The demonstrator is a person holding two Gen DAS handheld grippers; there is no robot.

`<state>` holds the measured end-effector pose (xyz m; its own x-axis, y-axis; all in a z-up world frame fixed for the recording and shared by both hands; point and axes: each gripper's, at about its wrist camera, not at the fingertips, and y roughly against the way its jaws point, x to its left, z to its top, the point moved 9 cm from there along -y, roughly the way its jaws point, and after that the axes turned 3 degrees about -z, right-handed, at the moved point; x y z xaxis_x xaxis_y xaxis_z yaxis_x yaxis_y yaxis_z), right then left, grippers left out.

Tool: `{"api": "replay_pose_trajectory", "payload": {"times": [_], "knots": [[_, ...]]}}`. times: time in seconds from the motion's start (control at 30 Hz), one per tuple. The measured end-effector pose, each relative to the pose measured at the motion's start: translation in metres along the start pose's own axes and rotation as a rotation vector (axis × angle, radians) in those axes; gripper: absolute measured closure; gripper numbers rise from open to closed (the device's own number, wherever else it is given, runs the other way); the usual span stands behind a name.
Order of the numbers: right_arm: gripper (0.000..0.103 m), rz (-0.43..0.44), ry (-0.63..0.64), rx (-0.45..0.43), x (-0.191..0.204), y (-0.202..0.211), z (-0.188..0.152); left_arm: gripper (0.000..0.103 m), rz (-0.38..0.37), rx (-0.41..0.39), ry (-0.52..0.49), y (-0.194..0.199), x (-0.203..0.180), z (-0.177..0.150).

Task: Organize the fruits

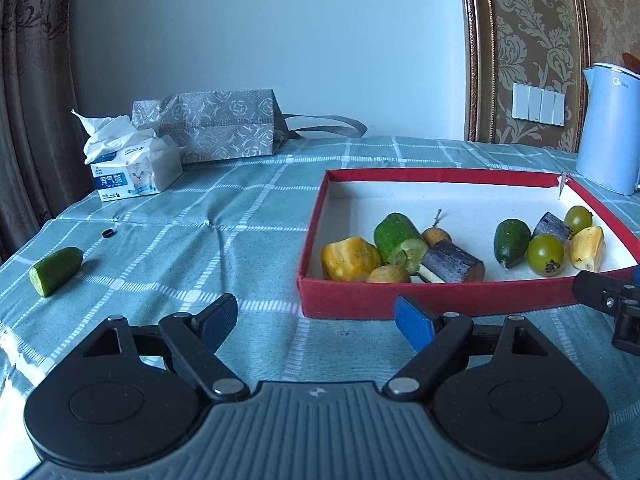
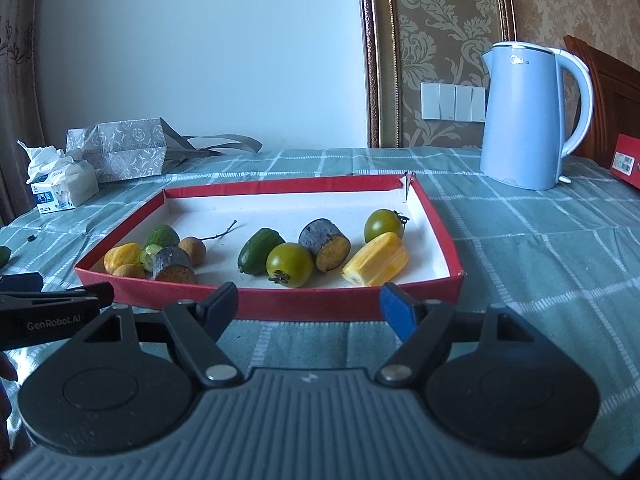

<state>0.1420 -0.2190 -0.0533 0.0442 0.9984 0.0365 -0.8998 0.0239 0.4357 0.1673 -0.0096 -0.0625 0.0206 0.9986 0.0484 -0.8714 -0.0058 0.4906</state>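
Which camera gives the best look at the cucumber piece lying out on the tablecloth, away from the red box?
The left wrist view. The cucumber piece lies whole and unobstructed on the tablecloth there, cut end visible. In the right wrist view only a green sliver shows at the left edge.

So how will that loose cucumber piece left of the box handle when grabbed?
The cucumber piece looks firm, so probably stiff. Its rounded body lying on the tablecloth may roll if nudged sideways. The smooth skin could slip.

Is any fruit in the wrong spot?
Yes. One cut green cucumber piece lies alone on the checked tablecloth, far left of the red-walled cardboard tray holding all the other pieces.
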Motion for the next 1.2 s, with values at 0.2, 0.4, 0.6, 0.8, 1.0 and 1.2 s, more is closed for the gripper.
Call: {"api": "replay_pose_trajectory", "payload": {"times": [0.2, 0.4, 0.6, 0.8, 1.0, 1.2], "knots": [[0.026, -0.008, -0.002, 0.005, 0.0, -0.001, 0.0, 0.017, -0.006, -0.006, -0.021, 0.002, -0.018, 0.001], [0.026, -0.025, -0.005, 0.018, -0.001, -0.003, -0.001, 0.017, -0.022, -0.018, -0.036, 0.006, -0.036, 0.001], [0.024, -0.04, -0.011, 0.031, -0.003, -0.006, -0.003, 0.017, -0.019, -0.025, -0.025, 0.007, -0.039, 0.002], [0.024, -0.059, -0.012, 0.048, -0.001, -0.01, -0.005, 0.017, -0.007, -0.02, -0.004, 0.006, -0.035, 0.001], [0.024, -0.065, -0.015, 0.053, 0.001, -0.011, -0.005, 0.017, 0.007, -0.017, 0.005, 0.005, -0.033, 0.001], [0.024, -0.068, -0.016, 0.052, 0.002, -0.01, -0.006, 0.017, 0.006, -0.019, 0.006, 0.006, -0.033, 0.002]]}}
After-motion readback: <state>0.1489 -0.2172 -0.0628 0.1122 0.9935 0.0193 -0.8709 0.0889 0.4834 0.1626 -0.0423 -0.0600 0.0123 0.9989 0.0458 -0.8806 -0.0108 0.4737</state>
